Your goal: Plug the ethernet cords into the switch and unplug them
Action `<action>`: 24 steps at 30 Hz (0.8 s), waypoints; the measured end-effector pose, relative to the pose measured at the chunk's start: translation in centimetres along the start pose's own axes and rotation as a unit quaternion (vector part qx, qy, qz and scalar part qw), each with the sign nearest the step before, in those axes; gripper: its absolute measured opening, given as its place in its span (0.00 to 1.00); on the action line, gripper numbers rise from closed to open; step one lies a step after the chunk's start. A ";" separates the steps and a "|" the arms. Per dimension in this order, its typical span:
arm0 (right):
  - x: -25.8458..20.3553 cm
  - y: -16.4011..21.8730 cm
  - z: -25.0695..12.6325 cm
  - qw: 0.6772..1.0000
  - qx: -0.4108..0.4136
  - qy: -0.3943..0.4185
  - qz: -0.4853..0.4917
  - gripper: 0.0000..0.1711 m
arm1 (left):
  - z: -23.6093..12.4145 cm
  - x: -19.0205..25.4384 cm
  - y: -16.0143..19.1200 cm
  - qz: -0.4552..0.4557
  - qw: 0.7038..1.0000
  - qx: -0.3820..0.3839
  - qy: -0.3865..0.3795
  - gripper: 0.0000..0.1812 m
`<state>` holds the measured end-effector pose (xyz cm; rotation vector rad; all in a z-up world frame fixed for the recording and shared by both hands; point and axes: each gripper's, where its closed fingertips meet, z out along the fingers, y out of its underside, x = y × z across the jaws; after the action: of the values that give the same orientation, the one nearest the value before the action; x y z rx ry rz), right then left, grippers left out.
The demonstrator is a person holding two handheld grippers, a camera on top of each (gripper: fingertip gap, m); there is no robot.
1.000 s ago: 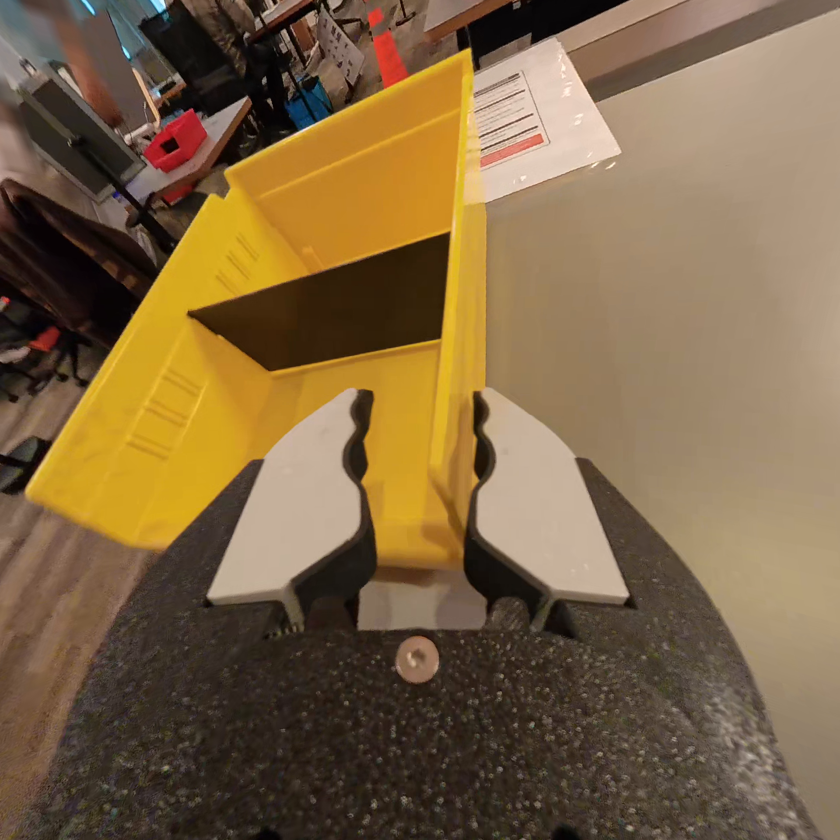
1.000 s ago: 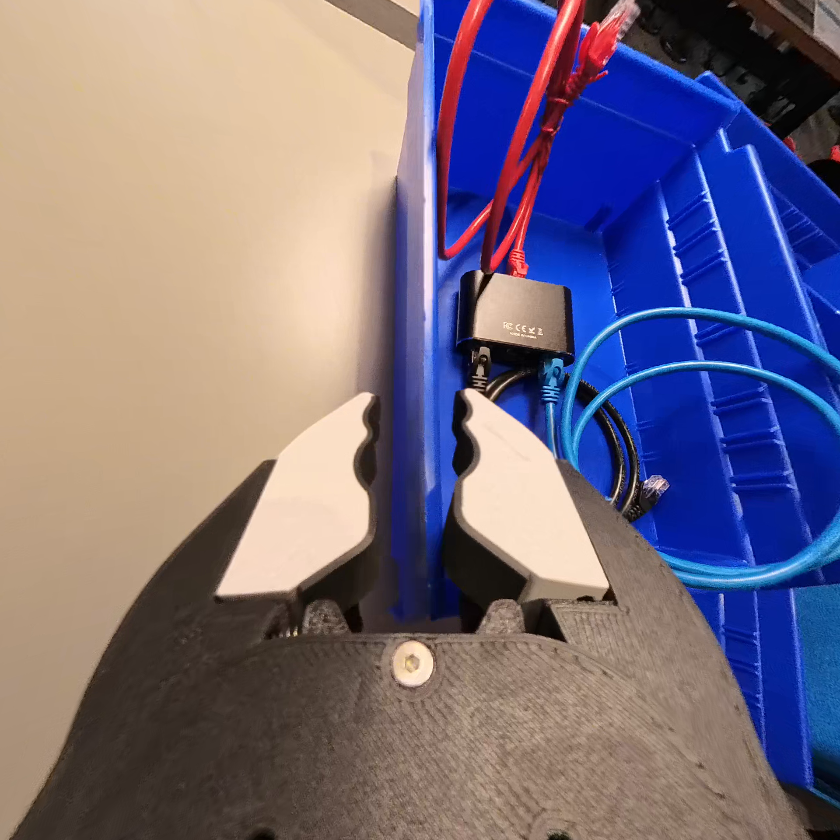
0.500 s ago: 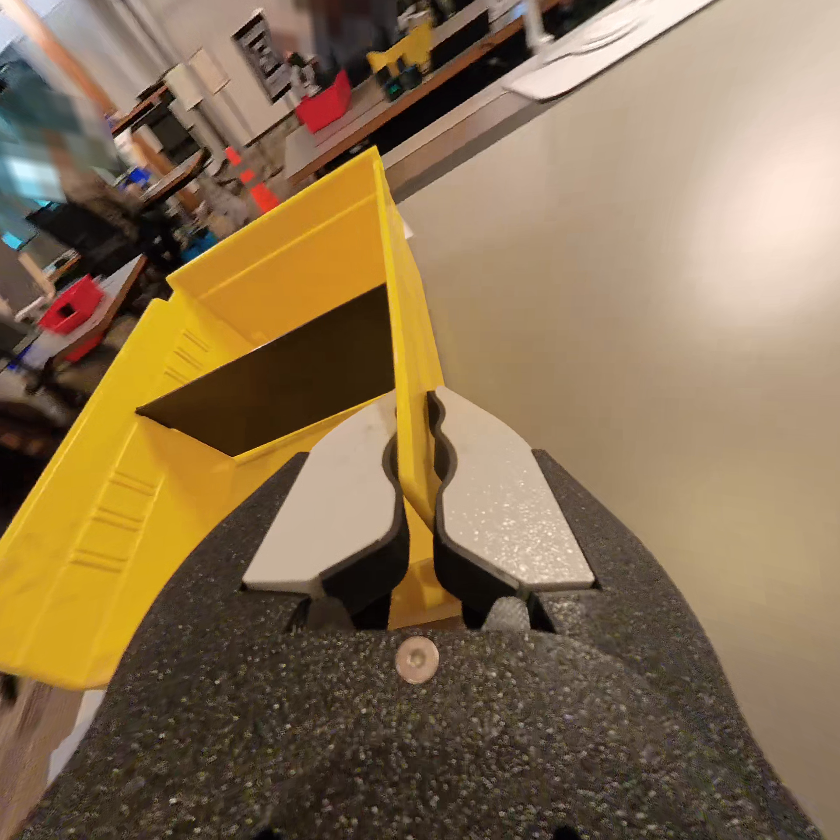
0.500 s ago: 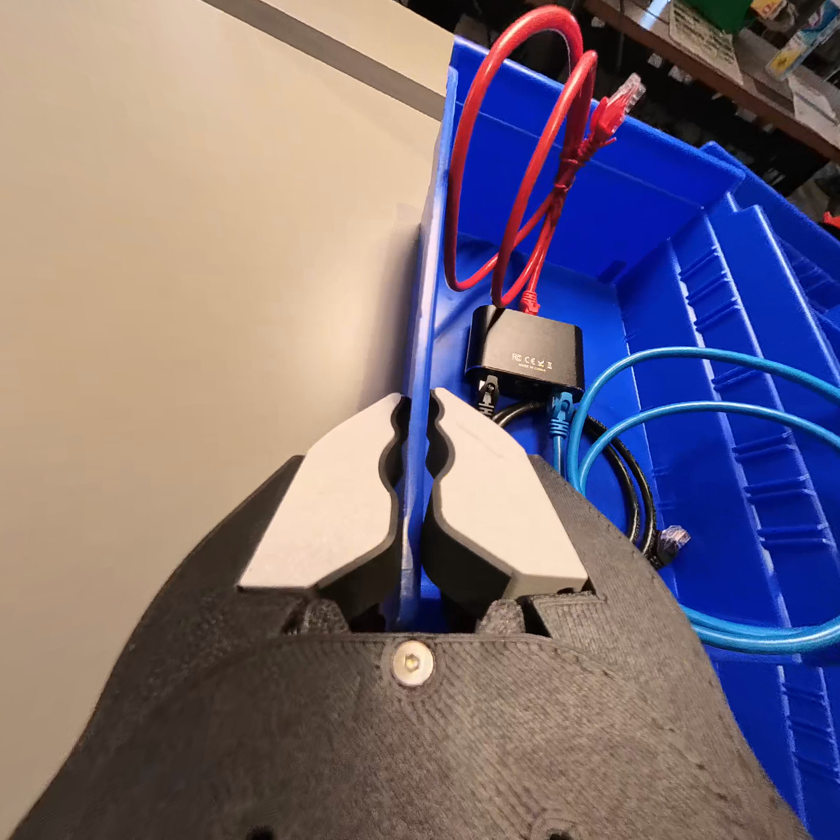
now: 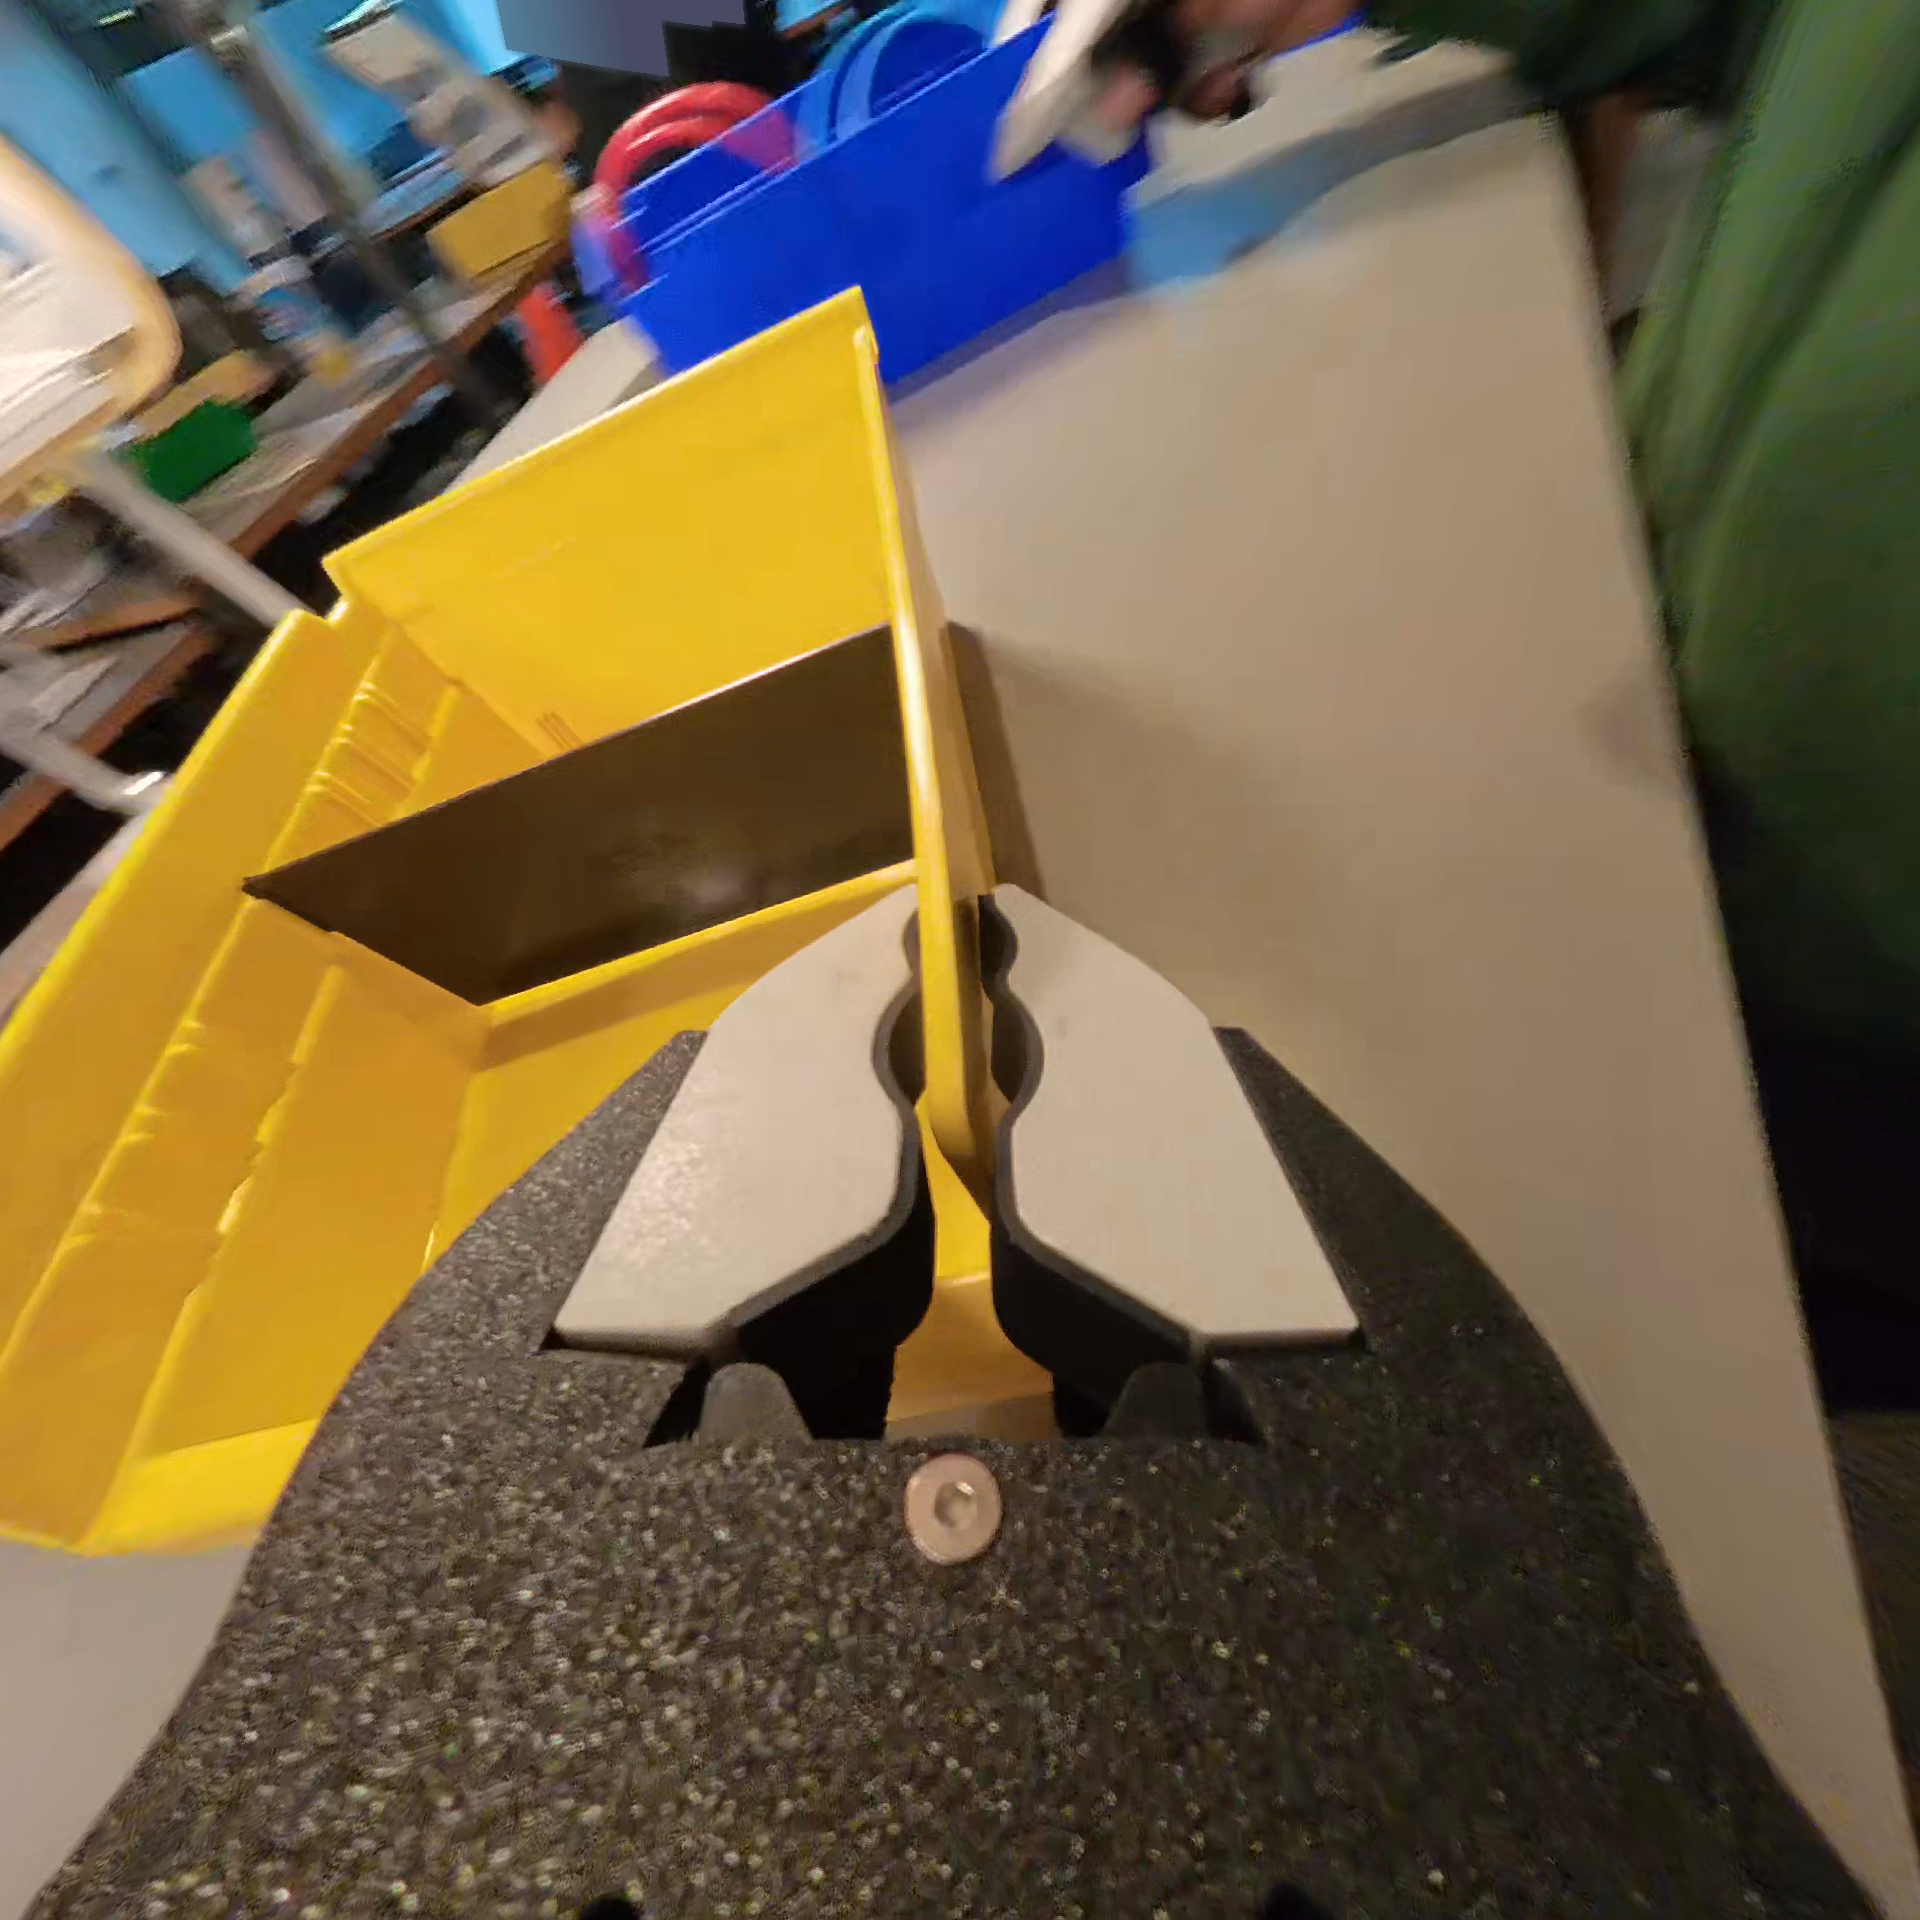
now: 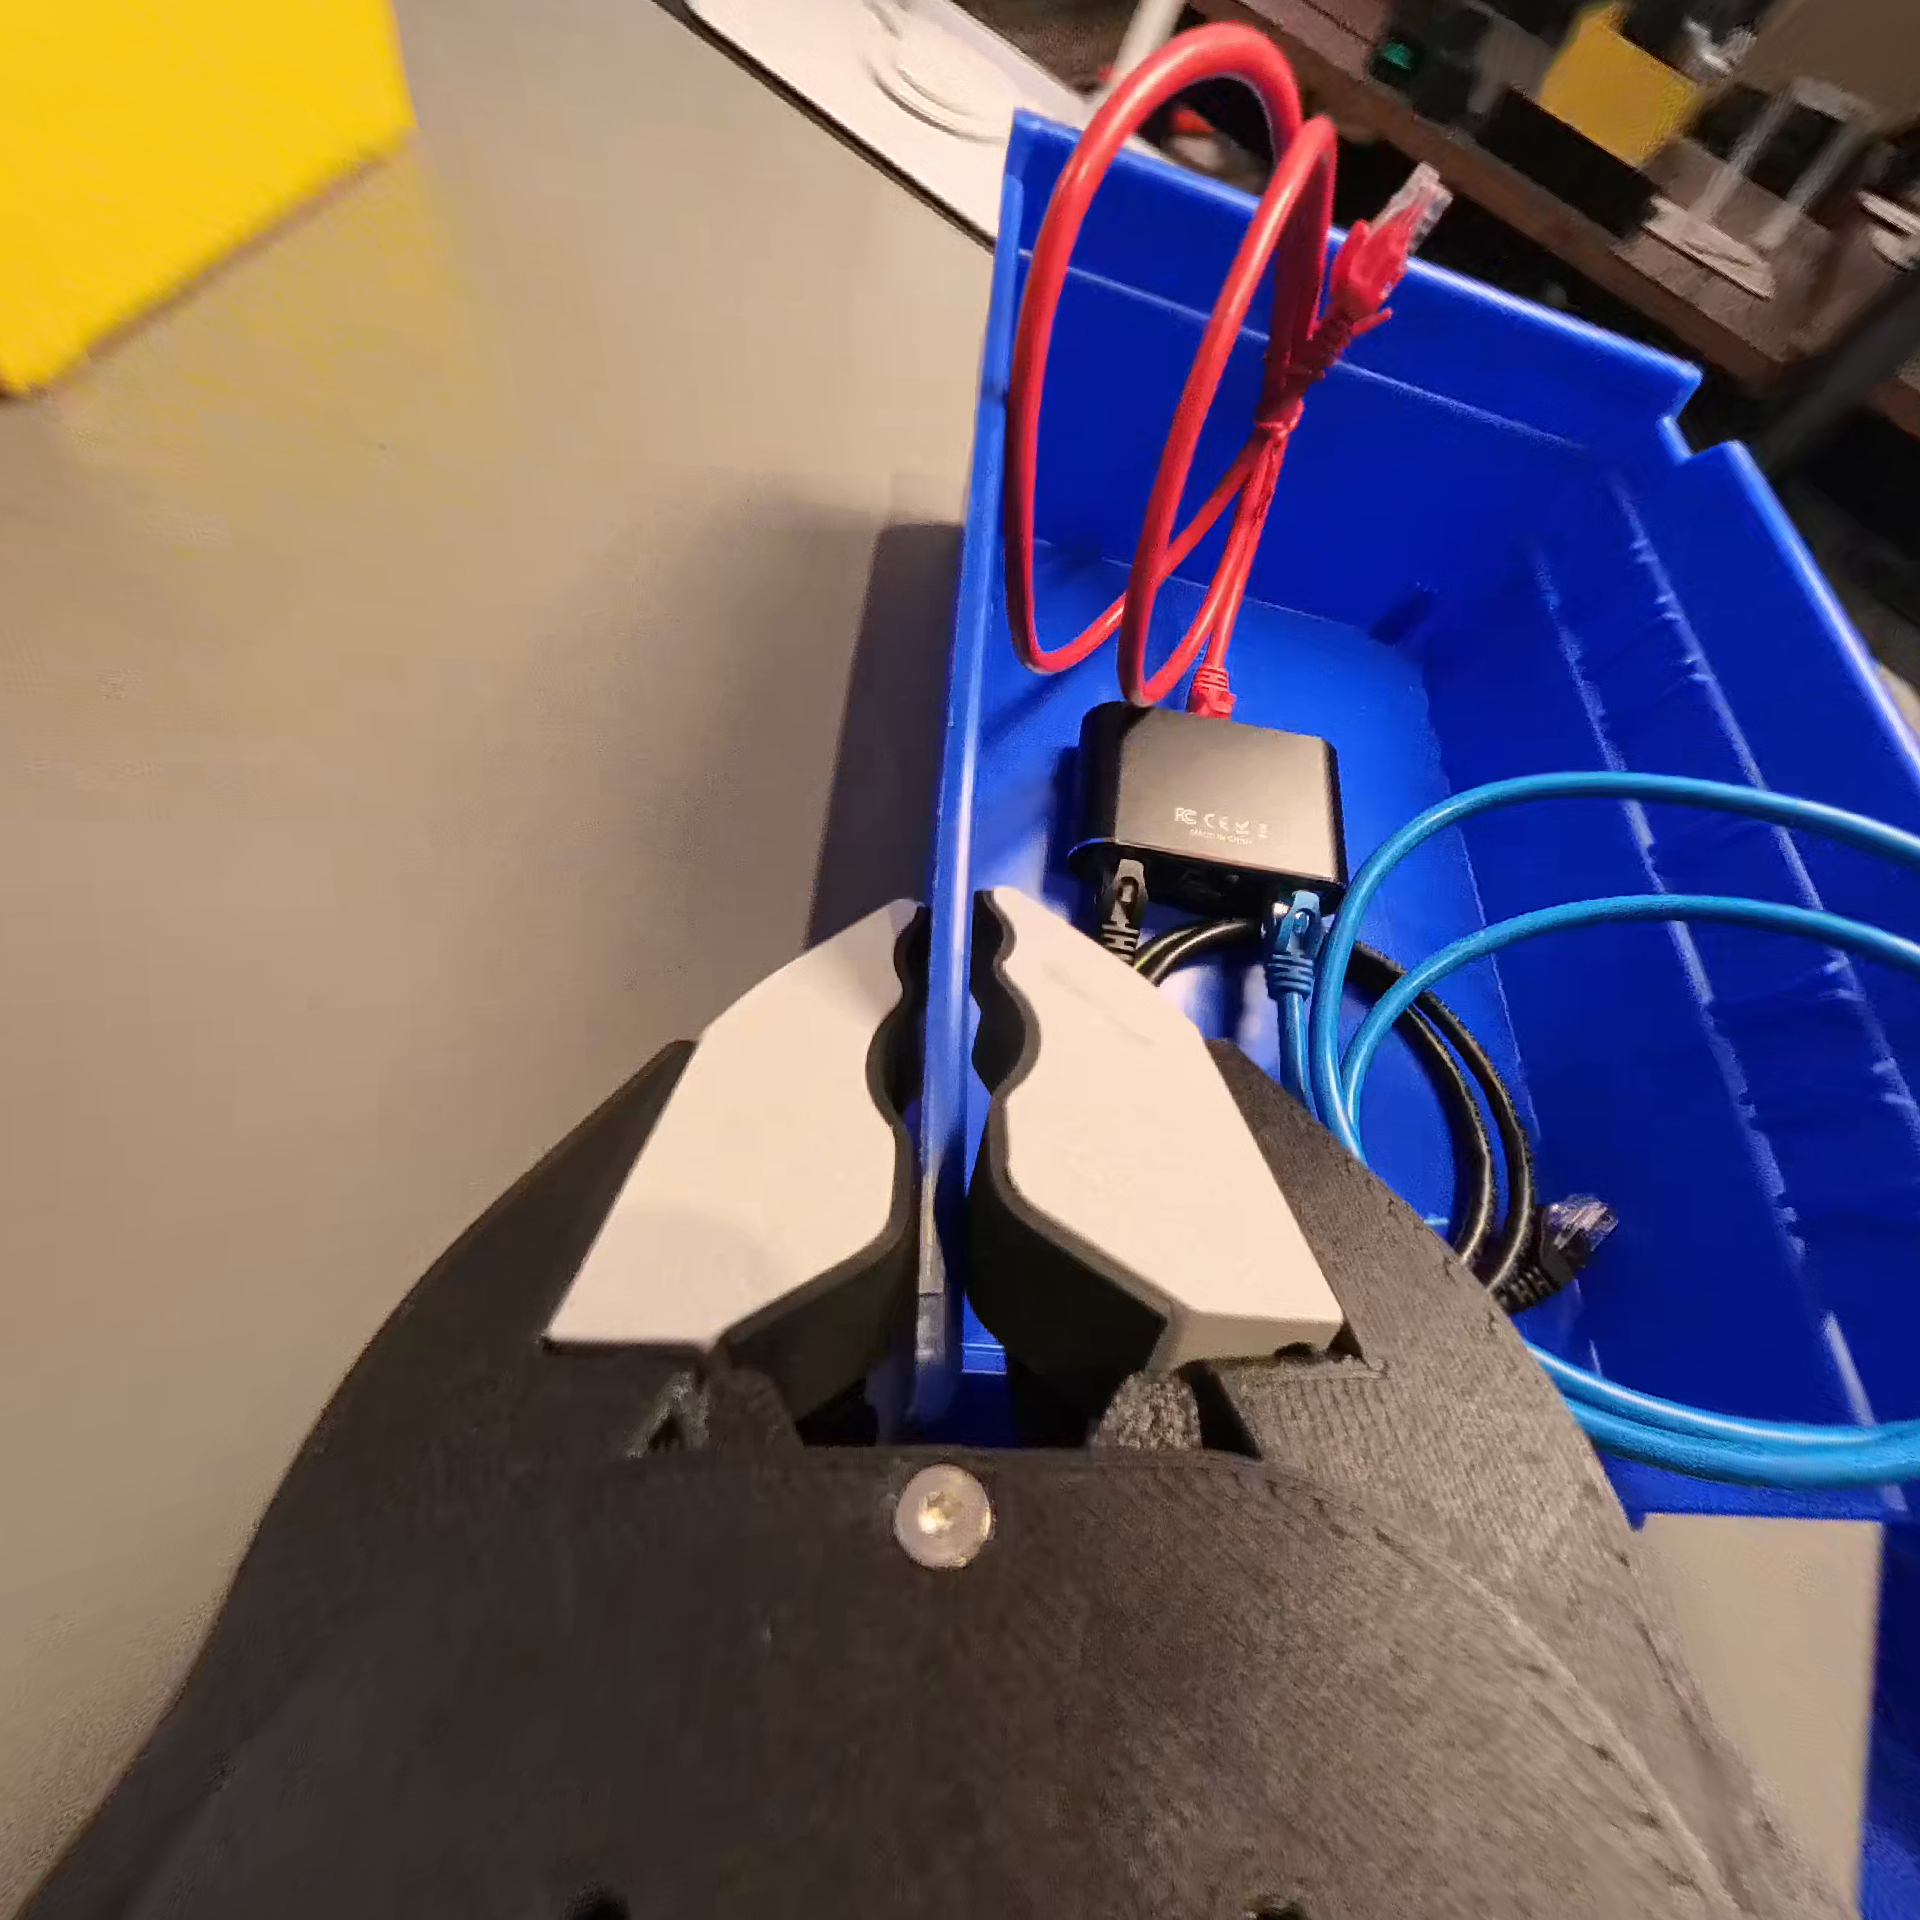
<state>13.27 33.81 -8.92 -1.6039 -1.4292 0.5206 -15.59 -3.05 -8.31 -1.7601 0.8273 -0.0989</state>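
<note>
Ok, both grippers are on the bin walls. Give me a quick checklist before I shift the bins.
1. Left gripper shut on yellow plastic bin wall: ok.
2. Right gripper shut on blue plastic bin wall: ok.
3. Red cord, black cord and blue cord plugged into black switch: ok.
4. Loose red plug above rim, may snag: not ok.
5. Yellow bin's far compartment, behind black divider: cannot tell.

Glossy plastic yellow bin (image 5: 644, 540) and blue bin (image 6: 1558, 540); smooth matt table (image 6: 468, 727).
</note>
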 end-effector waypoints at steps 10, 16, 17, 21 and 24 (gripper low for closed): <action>-6.0 -6.1 7.0 0.975 0.054 -0.192 -0.095 0.04 | 3.4 9.4 -5.5 0.014 0.965 0.083 0.250 0.02; -12.1 -10.4 10.9 0.943 0.084 -0.291 -0.139 0.04 | 6.6 11.4 -7.6 0.024 0.964 0.089 0.248 0.02; -13.1 -10.9 11.4 0.936 0.087 -0.310 -0.140 0.03 | 6.9 11.6 -7.8 0.024 0.964 0.090 0.248 0.02; -16.6 -12.6 12.3 0.919 0.094 -0.357 -0.142 0.04 | 7.4 11.9 -8.1 0.021 0.967 0.089 0.240 0.02; -17.6 -13.2 12.6 0.919 0.100 -0.358 -0.131 0.07 | 7.3 11.9 -8.2 0.021 0.969 0.088 0.229 0.02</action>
<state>-8.42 20.62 -8.79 -1.0622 -2.0092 1.1279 0.61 -2.93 -7.81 -1.5695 1.1471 -0.5511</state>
